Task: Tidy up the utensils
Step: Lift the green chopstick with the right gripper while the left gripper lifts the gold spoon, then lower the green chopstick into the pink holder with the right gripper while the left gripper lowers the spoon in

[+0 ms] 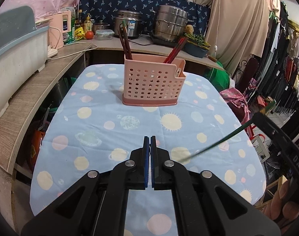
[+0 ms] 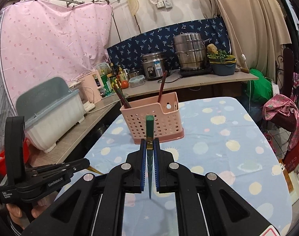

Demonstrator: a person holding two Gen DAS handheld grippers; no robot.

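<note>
Right gripper: pads pinched on a green chopstick; thick green end juts forward past the fingertips, thin tip trails back between the fingers.
Green chopstick, left wrist view: slants over the right part of the table, held clear of the cloth.
Left gripper: pads pressed together, nothing between them; hovering over the near end of the table.
Pink utensil holder: perforated, upright on the blue patterned tablecloth, at the far end of the table.
Dark chopsticks: standing in the holder's left compartment, leaning left.
Red chopsticks: in the right part of the holder, leaning right.
Counter behind: steel pots, tomato.
</note>
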